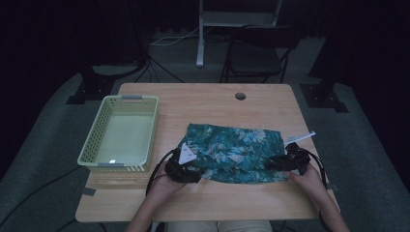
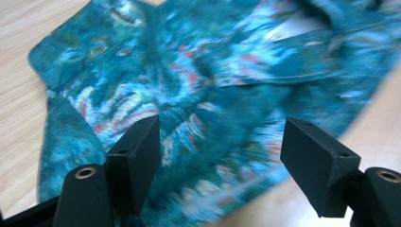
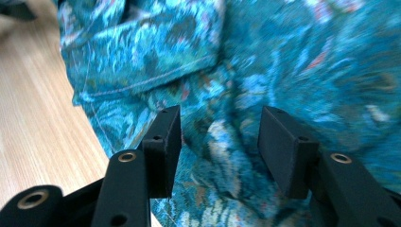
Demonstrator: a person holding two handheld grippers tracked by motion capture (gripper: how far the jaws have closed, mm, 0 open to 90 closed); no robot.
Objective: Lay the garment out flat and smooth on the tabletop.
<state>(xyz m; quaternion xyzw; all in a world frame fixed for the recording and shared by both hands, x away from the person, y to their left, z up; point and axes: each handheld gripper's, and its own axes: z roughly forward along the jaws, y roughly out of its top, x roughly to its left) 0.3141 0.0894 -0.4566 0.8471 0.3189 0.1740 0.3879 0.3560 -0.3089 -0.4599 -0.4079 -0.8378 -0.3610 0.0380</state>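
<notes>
A: Nearest the person, what do the two claws show?

B: The left claw (image 1: 189,170) sits at the near-left corner of the teal patterned cloth (image 1: 232,152), and the right claw (image 1: 284,163) at its near-right corner. In the left gripper view the left claw (image 2: 220,158) stands with jaws wide apart above the cloth (image 2: 213,94), nothing between them. In the right gripper view the right claw (image 3: 218,151) is also parted, somewhat narrower, over the cloth (image 3: 283,71), gripping nothing.

A: Where does the cloth lie?

B: Flat and loosely folded on the table (image 1: 208,101), right of centre, its near hem towards the person. A folded flap with a stitched edge lies across it in both gripper views.

A: What is the step in hand, judged from this?

B: Probably taking hold of the near corners, to fold or lift the cloth. To do it well, each claw should come down with one jaw under the hem and one above, closing on every layer, not just the top. Both sides should close together, so that the fabric rises evenly and the flap does not slip.

A: And farther off?

B: A pale green basket (image 1: 96,137) stands at the table's left, apart from the cloth; a white slip (image 1: 300,138) lies at the cloth's far-right corner. Beyond the table stands a dark chair (image 1: 258,53).
</notes>
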